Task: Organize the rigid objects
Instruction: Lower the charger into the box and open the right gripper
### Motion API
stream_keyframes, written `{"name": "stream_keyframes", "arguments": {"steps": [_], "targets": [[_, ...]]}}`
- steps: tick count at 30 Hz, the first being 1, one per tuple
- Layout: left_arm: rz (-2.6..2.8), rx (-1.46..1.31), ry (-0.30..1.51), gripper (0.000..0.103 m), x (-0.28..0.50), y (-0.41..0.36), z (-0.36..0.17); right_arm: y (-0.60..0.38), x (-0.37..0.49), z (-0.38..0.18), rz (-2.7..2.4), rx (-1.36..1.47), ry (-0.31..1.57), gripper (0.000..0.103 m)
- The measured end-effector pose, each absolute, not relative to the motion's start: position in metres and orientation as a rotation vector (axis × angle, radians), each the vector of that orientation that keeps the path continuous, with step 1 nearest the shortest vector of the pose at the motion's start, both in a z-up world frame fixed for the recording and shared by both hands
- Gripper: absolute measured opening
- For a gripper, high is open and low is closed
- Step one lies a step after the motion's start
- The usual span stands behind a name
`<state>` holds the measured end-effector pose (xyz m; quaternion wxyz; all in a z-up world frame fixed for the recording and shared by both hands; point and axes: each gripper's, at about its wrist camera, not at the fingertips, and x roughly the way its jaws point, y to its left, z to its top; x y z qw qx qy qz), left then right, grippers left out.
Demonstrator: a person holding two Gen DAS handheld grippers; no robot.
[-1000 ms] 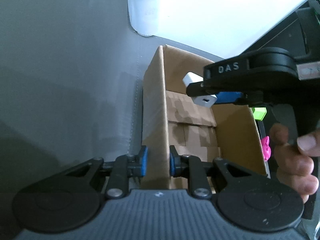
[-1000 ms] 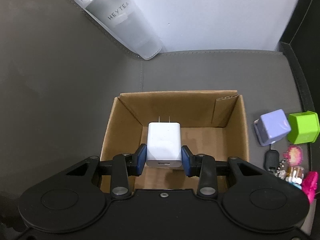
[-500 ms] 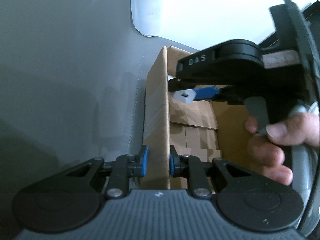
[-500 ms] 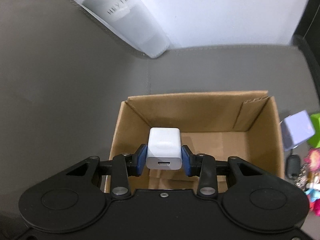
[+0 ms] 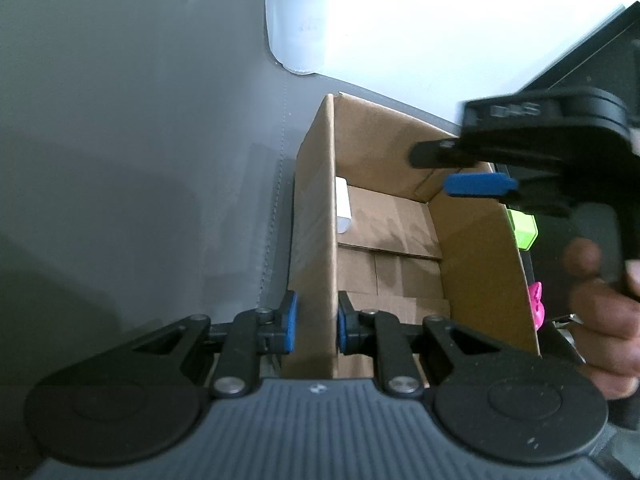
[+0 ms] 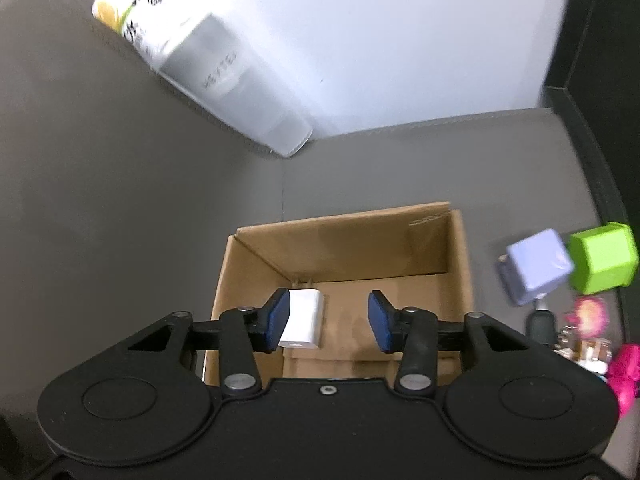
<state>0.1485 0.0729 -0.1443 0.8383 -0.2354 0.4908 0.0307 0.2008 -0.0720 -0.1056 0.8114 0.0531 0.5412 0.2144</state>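
Note:
An open cardboard box (image 6: 348,236) sits on the grey surface. My left gripper (image 5: 314,320) is shut on the box's left wall (image 5: 320,220), one blue pad on each side of it. A white charger (image 6: 304,318) lies on the box floor against that wall, partly hidden by it in the left wrist view (image 5: 343,204). My right gripper (image 6: 329,320) hovers above the box with its jaws opening. Neither pad presses on the charger, which lies below them, by the left pad. One blue pad (image 5: 478,185) of the right gripper shows over the box's far right corner.
A frosted plastic cup (image 6: 236,92) stands behind the box by the white wall. To the right of the box lie a lilac cube (image 6: 536,266), a green cube (image 6: 602,258), a pink toy (image 6: 628,368) and a black key fob (image 6: 540,324). A person's hand (image 5: 600,304) holds the right gripper.
The right gripper let go of the white charger, which now lies on the box floor by the left wall. That gripper moved right and up. The left gripper kept still.

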Motion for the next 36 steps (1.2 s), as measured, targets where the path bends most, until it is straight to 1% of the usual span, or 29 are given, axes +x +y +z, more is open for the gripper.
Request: {"name": "stream_keyframes", "arguments": {"steps": [4, 11, 14, 15, 20, 24, 28, 36], "targets": [[0.067, -0.498, 1.036, 0.018, 0.147, 0.073, -0.143, -0.089, 0.196, -0.090, 0.461, 0.136, 1.129, 0.045], [0.081, -0.491, 1.028, 0.018, 0.146, 0.072, -0.143, -0.118, 0.191, -0.060, 0.467, 0.157, 1.068, 0.049], [0.086, -0.485, 1.024, 0.017, 0.146, 0.072, -0.143, -0.134, 0.189, -0.050, 0.455, 0.166, 1.042, 0.057], [0.088, -0.486, 1.023, 0.017, 0.145, 0.072, -0.142, -0.139, 0.188, -0.045, 0.448, 0.167, 1.034, 0.057], [0.096, -0.482, 1.017, 0.017, 0.142, 0.071, -0.140, -0.160, 0.184, -0.034, 0.423, 0.172, 1.021, 0.057], [0.106, -0.483, 1.016, 0.017, 0.141, 0.070, -0.139, -0.172, 0.177, -0.025, 0.406, 0.154, 1.014, 0.060], [0.111, -0.478, 1.013, 0.017, 0.140, 0.068, -0.137, -0.181, 0.170, -0.018, 0.385, 0.126, 1.011, 0.061], [0.119, -0.477, 1.011, 0.016, 0.139, 0.068, -0.137, -0.191, 0.159, -0.015, 0.344, 0.110, 1.023, 0.069]]}}
